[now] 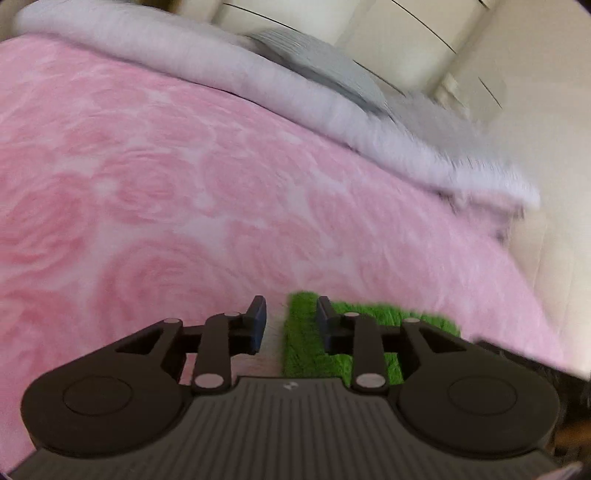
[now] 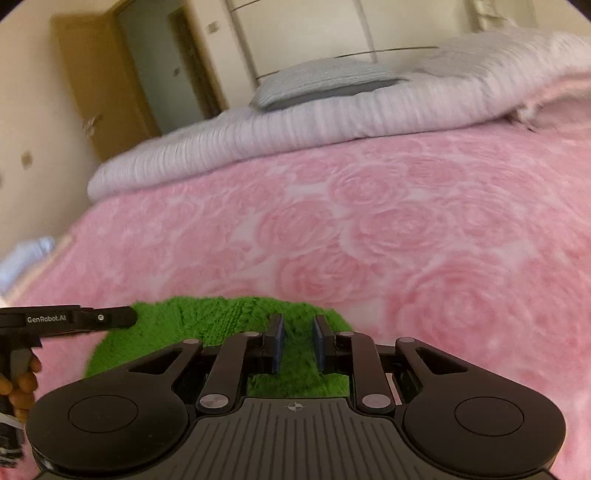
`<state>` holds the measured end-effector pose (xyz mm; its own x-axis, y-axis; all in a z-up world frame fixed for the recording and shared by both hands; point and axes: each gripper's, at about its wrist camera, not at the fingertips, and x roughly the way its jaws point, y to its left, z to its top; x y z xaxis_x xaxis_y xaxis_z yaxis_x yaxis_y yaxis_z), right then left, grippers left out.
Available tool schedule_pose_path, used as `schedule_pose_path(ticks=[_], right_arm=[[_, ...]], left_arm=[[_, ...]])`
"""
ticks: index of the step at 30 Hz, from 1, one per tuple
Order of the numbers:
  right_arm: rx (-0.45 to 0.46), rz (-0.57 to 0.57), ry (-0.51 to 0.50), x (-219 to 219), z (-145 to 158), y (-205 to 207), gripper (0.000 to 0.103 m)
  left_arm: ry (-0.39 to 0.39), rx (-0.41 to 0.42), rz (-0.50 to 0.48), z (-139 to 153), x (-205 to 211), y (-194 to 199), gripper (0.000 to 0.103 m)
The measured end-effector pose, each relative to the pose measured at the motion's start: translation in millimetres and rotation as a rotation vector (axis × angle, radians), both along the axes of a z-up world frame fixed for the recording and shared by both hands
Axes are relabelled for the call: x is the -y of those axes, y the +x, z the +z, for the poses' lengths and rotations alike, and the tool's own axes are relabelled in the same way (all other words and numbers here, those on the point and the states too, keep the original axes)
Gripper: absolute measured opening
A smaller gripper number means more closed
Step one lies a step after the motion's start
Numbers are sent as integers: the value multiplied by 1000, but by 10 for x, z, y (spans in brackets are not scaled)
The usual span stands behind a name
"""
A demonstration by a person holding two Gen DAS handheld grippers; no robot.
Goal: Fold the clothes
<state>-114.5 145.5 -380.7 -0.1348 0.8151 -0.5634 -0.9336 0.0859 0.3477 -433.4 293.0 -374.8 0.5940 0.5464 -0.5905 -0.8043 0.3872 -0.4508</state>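
A fluffy green cloth lies on a pink rose-patterned blanket on a bed. In the right wrist view my right gripper stands over the cloth's near right part, its jaws narrow with green pile bunched between the pads. The left gripper's tip reaches in from the left at the cloth's edge, and a hand holds its handle. In the left wrist view my left gripper is open. The green cloth lies below it, with the cloth's left edge in the gap and no pad pressing on it.
A rolled white duvet and a grey pillow lie across the far side of the bed. Behind them stand white wardrobes and a wooden door. The bed's edge drops off at the left of the right wrist view.
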Motion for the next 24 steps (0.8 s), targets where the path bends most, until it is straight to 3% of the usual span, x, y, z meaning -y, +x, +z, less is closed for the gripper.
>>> schedule_pose_path(ticks=[3, 8, 10, 13, 15, 18, 24], right_arm=[[-51, -29, 49, 345, 155, 35, 21], [-45, -3, 60, 704, 222, -190, 21], [-53, -4, 40, 674, 135, -269, 20], [-37, -1, -8, 541, -56, -351, 20], [2, 20, -35, 491, -102, -394, 20], [58, 41, -50, 486, -25, -446, 20], [42, 38, 23, 945, 251, -526, 20]], left_arm=[[32, -5, -13, 155, 245, -109, 16], [125, -33, -225, 239, 793, 95, 13], [149, -102, -248, 144, 817, 258, 13], [115, -207, -229, -106, 658, 415, 5], [79, -179, -210, -124, 605, 365, 4], [65, -201, -202, -29, 688, 283, 3], [84, -111, -275, 300, 1224, 80, 5]])
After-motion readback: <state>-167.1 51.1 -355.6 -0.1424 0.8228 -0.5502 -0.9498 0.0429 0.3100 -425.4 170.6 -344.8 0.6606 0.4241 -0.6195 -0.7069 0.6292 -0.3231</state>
